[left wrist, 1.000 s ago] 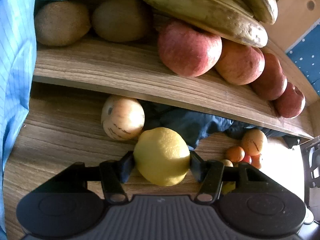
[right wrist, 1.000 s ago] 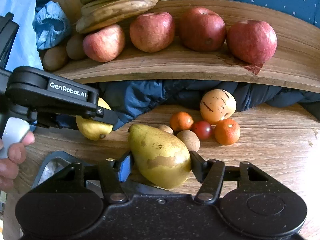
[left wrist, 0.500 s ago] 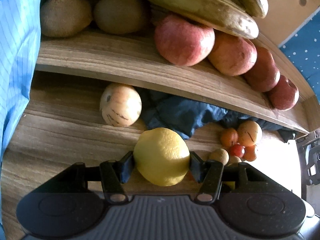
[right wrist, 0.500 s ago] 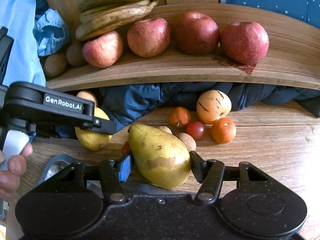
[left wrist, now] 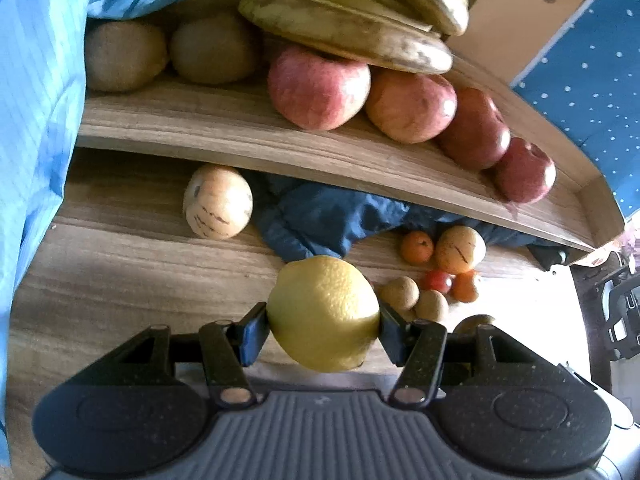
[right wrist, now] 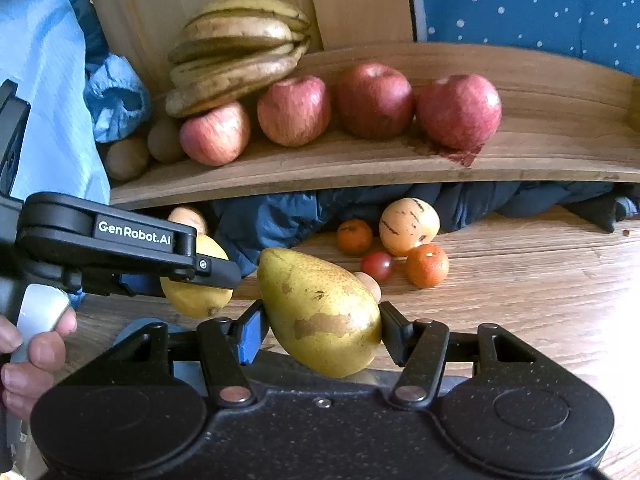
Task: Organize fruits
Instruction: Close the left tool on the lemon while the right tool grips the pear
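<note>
My left gripper (left wrist: 323,326) is shut on a yellow lemon (left wrist: 323,312), held above the wooden table. The right gripper (right wrist: 320,330) is shut on a yellow-green pear (right wrist: 320,312) with brown patches. In the right wrist view the left gripper (right wrist: 200,280) shows at the left with the lemon (right wrist: 192,296) in it, a hand (right wrist: 32,344) behind it. A wooden shelf (right wrist: 360,164) above the table carries bananas (right wrist: 236,52), several red apples (right wrist: 374,100) and kiwis (left wrist: 124,56).
On the table under the shelf lie a striped pale melon (left wrist: 218,202), a second one (right wrist: 408,226), oranges (right wrist: 427,266), a cherry tomato (right wrist: 377,266) and small brown fruits (left wrist: 400,292). Dark blue cloth (left wrist: 320,216) is bunched under the shelf. A light blue sleeve (left wrist: 32,120) fills the left.
Both grippers have risen and drawn back a little with their fruit still held, so the shelf and the loose fruit sit lower and farther off in both views.
</note>
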A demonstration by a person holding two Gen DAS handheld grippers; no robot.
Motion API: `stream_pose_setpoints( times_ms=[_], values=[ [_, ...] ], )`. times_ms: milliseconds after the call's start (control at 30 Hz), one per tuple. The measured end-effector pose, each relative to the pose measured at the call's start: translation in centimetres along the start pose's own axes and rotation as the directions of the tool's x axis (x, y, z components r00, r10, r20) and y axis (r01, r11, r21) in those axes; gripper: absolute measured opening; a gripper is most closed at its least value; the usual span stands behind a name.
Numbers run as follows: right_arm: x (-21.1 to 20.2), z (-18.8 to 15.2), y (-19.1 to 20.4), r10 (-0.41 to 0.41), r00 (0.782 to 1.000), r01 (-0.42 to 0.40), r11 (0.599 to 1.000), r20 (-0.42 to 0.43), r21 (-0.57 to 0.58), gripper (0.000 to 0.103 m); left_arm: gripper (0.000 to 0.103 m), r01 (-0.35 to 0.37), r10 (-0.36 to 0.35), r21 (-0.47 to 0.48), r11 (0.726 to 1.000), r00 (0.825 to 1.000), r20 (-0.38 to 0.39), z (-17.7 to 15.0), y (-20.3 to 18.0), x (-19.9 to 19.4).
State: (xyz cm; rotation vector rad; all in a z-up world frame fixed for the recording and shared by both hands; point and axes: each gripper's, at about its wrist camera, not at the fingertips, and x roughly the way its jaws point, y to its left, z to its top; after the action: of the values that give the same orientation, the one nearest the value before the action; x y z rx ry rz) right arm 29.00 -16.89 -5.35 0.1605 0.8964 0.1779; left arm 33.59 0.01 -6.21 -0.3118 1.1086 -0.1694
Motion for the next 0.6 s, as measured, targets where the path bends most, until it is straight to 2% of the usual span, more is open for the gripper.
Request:
stream_pose_setpoints(
  times_ms=[600],
  values=[
    [-6.1,-3.4,-2.1,-0.010,1.000,0.009,1.000,0.015,0.019,0.061,0.062,0.020,-0.019,0.054,0.998,1.000,-0.013,-5.0,-3.4,-1.4]
  ],
)
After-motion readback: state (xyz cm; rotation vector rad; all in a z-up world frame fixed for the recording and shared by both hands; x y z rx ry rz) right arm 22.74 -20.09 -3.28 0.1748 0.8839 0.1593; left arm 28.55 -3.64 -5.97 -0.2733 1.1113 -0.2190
